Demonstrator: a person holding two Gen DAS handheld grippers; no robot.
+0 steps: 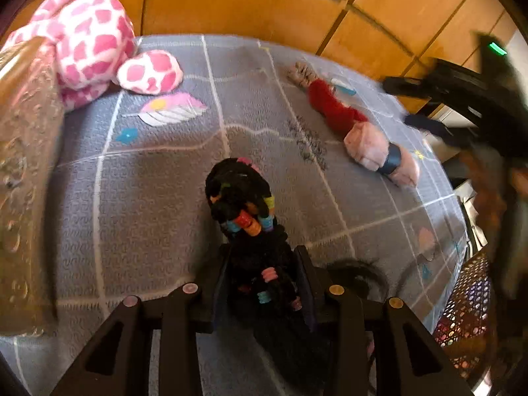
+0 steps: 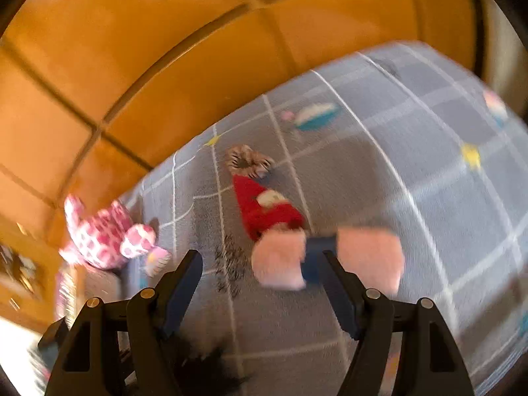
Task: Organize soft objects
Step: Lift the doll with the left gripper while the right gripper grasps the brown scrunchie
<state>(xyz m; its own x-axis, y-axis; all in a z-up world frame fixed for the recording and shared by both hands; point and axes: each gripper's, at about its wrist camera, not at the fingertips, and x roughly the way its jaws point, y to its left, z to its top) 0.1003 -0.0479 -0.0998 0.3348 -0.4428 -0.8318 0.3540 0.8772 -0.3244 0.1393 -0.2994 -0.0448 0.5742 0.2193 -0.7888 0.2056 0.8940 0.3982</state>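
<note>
My left gripper [image 1: 262,264] is shut on a black woolly toy [image 1: 244,204] with coloured rings, held above the grey checked bedspread [image 1: 165,198]. A pink-and-white spotted plush [image 1: 89,46] sits at the bed's far left; the right wrist view shows the same plush [image 2: 105,237] at the left. A rag doll in red [image 1: 333,109] with pink legs lies at the right of the bed. In the right wrist view my right gripper [image 2: 260,260] stands open above the doll's pink legs [image 2: 280,260]; its red body [image 2: 264,208] lies beyond.
A gold patterned cushion [image 1: 23,171] rises along the left. Orange wooden panelling [image 1: 264,3] backs the bed. The other gripper [image 1: 462,99] shows at the upper right of the left wrist view. A patterned mat [image 1: 462,323] lies beyond the bed's right edge.
</note>
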